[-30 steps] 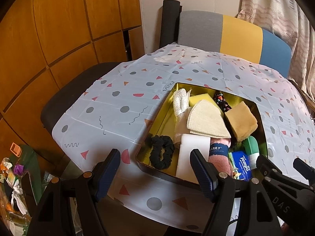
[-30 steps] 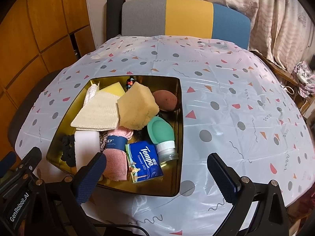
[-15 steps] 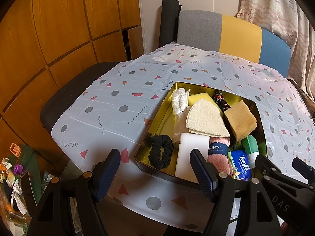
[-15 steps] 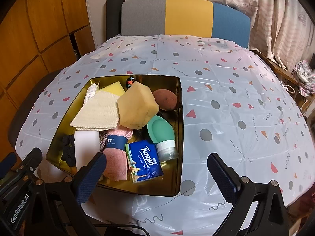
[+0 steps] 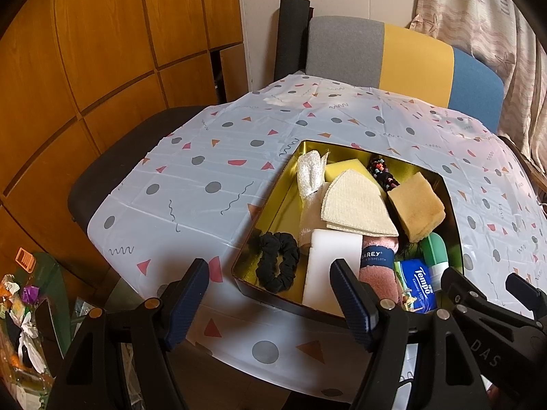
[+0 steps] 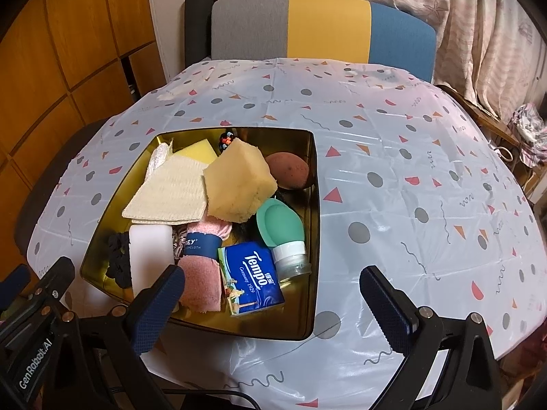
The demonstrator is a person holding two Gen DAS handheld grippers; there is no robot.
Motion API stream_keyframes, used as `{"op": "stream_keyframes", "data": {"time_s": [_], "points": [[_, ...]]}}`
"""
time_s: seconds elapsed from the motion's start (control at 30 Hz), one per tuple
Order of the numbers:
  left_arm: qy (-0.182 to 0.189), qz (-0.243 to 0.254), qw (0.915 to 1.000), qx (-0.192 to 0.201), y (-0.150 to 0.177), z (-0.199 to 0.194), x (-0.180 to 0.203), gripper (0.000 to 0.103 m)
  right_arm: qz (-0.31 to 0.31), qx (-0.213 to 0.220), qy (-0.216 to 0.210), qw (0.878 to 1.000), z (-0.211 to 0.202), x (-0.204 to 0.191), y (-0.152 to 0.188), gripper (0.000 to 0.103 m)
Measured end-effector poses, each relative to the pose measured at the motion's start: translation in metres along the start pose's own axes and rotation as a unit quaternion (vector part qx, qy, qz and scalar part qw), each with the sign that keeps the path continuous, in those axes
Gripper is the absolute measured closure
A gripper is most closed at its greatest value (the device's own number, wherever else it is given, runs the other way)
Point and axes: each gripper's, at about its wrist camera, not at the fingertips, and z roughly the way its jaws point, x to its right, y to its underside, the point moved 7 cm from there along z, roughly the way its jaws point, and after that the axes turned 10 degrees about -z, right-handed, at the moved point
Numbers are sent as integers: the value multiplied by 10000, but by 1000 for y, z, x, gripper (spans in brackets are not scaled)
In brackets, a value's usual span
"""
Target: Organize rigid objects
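A gold tin tray (image 6: 316, 205) (image 5: 273, 201) sits on the patterned tablecloth, packed with items. Inside lie a blue Tempo tissue pack (image 6: 251, 278) (image 5: 417, 285), a green squeeze bottle (image 6: 282, 227), a tan sponge (image 6: 237, 182) (image 5: 415, 205), a white block (image 6: 150, 256) (image 5: 330, 266), a pink rolled cloth (image 6: 201, 273), a black scrunchie (image 5: 277, 266), a beige cloth (image 5: 355, 205) and a brown egg-shaped sponge (image 6: 289, 171). My left gripper (image 5: 270, 302) hangs open over the tray's near left corner, empty. My right gripper (image 6: 271, 304) stands open over the tray's near edge, empty.
A chair (image 6: 321, 24) with grey, yellow and blue back panels stands at the table's far side. Wooden wall panels (image 5: 85, 51) run along the left. A curtain (image 6: 478, 34) hangs at right. Clutter (image 5: 24, 307) lies low at left. The cloth right of the tray (image 6: 427, 188) is bare.
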Motion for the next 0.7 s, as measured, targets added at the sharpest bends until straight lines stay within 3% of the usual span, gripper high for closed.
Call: {"op": "stream_keyframes", "data": {"time_s": [0.7], "points": [[48,2,10000,-37,2,2,1,29,-17,-22,-29,10000,1,0,0,0]]}}
